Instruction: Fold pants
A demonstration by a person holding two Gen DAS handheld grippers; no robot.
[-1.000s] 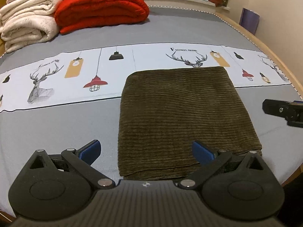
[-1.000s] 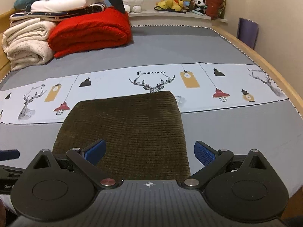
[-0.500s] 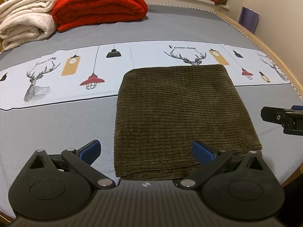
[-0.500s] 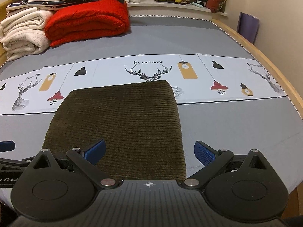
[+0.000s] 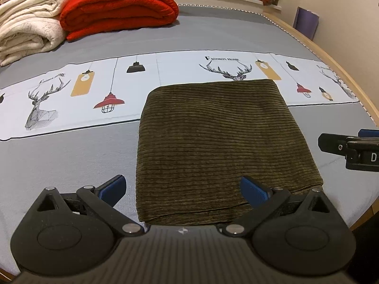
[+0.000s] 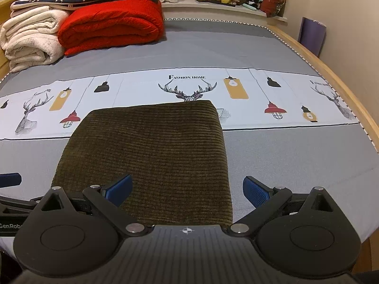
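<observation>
Corduroy pants (image 5: 220,146) lie folded into a flat olive rectangle on my grey bedsheet (image 5: 71,161); left gripper (image 5: 183,189) and right gripper (image 6: 187,188) both gape wide, holding nothing.

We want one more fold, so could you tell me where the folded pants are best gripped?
Probably the near corners of the folded pants: left gripper and right gripper are both open just before that layered edge, so slide in low from the near side.
</observation>
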